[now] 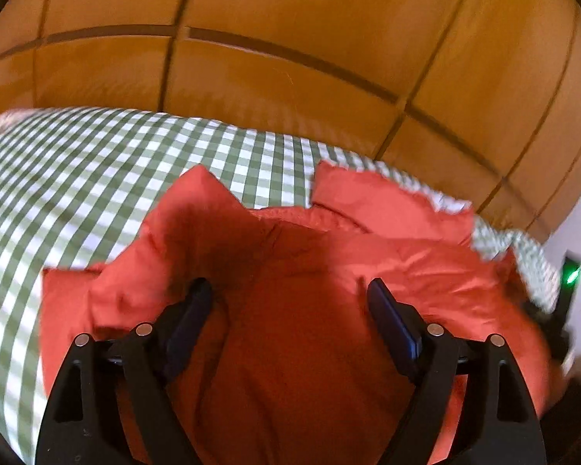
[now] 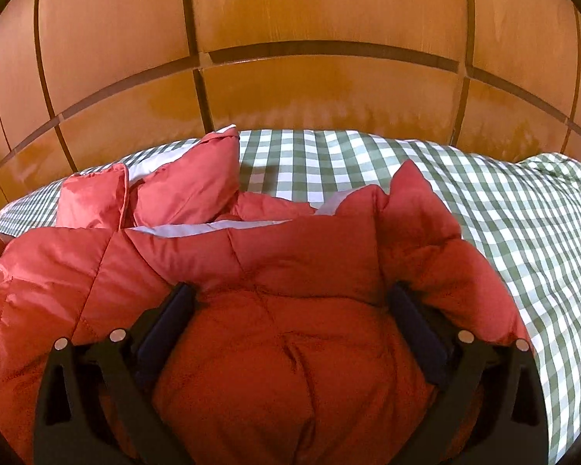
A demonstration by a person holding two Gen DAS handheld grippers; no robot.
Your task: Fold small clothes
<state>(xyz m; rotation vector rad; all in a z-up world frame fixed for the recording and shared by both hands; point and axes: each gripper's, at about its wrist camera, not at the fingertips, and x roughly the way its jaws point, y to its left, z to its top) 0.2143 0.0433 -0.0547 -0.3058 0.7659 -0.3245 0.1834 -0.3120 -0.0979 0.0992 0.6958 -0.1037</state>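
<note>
both hand-held grippers [image 1: 288, 294] [image 2: 290, 298] hover spread-fingered over red jacket [image 2: 275, 348].

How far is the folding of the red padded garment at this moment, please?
Early stage. Done: the red quilted jacket lies on the green checked cloth, but bunched, with no neat fold visible. In hand: the left gripper and the right gripper are both open with red fabric between their fingers; whether they press on it is unclear. Left: flattening, all the folds.
</note>
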